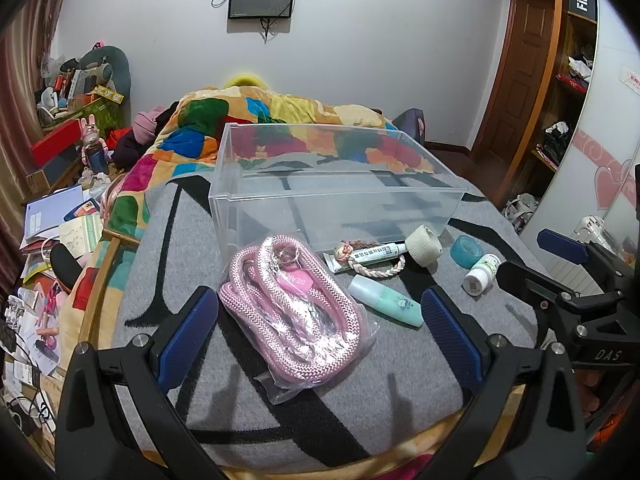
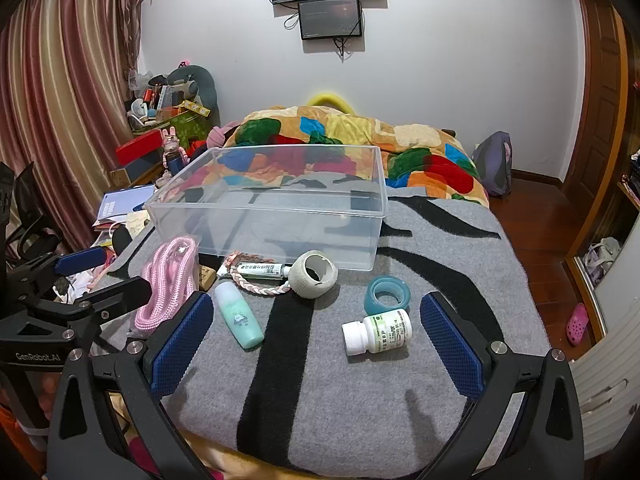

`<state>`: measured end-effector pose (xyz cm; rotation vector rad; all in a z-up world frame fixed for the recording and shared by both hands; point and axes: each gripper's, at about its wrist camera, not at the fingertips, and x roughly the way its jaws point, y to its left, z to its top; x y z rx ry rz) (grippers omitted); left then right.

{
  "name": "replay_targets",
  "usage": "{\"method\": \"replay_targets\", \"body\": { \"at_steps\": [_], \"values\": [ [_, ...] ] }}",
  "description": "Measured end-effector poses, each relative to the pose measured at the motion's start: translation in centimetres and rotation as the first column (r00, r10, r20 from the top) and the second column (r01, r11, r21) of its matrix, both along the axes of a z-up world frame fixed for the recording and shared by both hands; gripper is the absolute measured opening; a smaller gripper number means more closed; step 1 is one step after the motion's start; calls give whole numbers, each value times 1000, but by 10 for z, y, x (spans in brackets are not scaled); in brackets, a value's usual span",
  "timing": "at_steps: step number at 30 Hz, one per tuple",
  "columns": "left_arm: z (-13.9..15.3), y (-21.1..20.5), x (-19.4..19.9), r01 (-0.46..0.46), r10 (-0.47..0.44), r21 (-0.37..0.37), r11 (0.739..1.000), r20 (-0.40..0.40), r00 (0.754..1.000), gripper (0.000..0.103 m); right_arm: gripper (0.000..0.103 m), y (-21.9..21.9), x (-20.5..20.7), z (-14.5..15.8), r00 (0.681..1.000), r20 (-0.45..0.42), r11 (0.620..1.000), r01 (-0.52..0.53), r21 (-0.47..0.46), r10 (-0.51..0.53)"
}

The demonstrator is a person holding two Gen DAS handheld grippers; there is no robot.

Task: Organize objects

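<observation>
Left hand-held gripper [image 1: 316, 328] was spread wide, blue pads either side of the bagged pink rope [image 1: 294, 312], not touching it, holding nothing. Right hand-held gripper [image 2: 316, 346] was equally wide open, empty, its pads flanking the white pill bottle [image 2: 376, 332] and the mint green bottle [image 2: 239, 316] without contact.

Landmark: clear plastic bin [image 2: 280, 204], sitting on the grey blanket [image 2: 352, 400] on the bed, nothing inside it that I could see.

Everything else lay on the blanket in front of the bin (camera side):
- pink rope in its clear bag, at the bin's front left corner, the bag edge close to the bin wall
- ointment tube [image 2: 262, 269] just in front of the bin's front wall, lying flat
- braided cord [image 2: 256, 286] looped around the tube, one end by the bandage roll
- beige bandage roll [image 2: 313, 274] on its side just in front of the bin, touching the cord
- teal tape roll [image 2: 387, 294] in front of the bin's right front corner, flat
- pill bottle nearer the camera than the tape, just beside it, lying on its side, cap pointing left
- mint bottle in front of the tube, lying down, tilted

The right gripper showed at the right edge of the left wrist view, clear of the objects.
</observation>
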<state>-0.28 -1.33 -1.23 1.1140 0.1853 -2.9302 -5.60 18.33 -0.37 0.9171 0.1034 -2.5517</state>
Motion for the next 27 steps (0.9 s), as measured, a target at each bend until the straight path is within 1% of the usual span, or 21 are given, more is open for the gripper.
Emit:
{"method": "replay_targets", "body": {
  "at_steps": [27],
  "values": [
    [-1,1,-1,0,0,0,1000,3,1000,103,103,-3,3,1,1000,2,1000,-7,-2,7]
  ]
}}
